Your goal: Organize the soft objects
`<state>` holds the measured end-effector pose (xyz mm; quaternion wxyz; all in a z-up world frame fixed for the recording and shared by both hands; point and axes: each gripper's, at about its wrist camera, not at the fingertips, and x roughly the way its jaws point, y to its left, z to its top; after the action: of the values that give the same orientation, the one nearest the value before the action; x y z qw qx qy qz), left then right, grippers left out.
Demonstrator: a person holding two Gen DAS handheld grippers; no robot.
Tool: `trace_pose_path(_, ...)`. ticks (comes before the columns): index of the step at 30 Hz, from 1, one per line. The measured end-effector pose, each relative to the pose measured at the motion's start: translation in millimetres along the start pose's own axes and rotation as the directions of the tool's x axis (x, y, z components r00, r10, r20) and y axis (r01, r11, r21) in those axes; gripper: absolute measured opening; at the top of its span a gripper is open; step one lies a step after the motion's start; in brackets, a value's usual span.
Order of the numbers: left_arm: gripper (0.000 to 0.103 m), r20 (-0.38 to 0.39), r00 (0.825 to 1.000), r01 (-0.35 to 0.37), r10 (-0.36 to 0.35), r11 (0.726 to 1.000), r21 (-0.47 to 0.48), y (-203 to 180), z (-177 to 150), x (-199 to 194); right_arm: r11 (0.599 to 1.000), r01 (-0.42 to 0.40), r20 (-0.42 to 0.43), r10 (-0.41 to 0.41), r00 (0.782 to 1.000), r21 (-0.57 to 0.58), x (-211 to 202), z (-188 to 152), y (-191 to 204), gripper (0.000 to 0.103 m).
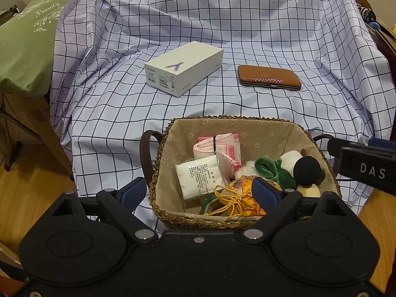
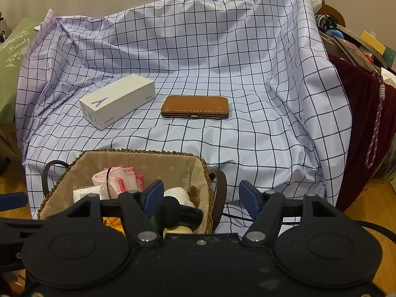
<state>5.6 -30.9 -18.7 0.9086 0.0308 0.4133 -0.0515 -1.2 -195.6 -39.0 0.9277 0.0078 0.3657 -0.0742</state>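
Both grippers hover released over the woven basket (image 1: 158,173). The left gripper (image 1: 201,193) looks in on the yellow pouch (image 1: 237,198) and white packet (image 1: 200,175); the right gripper (image 2: 201,195) hides them, fingers straddling the basket's rim, grasping nothing.

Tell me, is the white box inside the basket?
No, the white box lies out on the checked cloth, beside the brown wallet and well behind the basket.

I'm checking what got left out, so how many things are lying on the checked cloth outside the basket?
2. A white box lies left of centre on the checked cloth, and a brown case lies to its right. Both sit beyond the basket. Folds could hide more.
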Motion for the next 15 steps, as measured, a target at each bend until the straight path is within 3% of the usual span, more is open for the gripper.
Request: trace_pose_path(15, 0.089, -0.001, 1.0, -0.01, 0.01, 1.0, -0.009, 1.2, 0.1, -0.3, 1.0, 0.007, -0.009, -0.007, 1.0, -0.003, -0.3, -4.4, 2.0, 0.074)
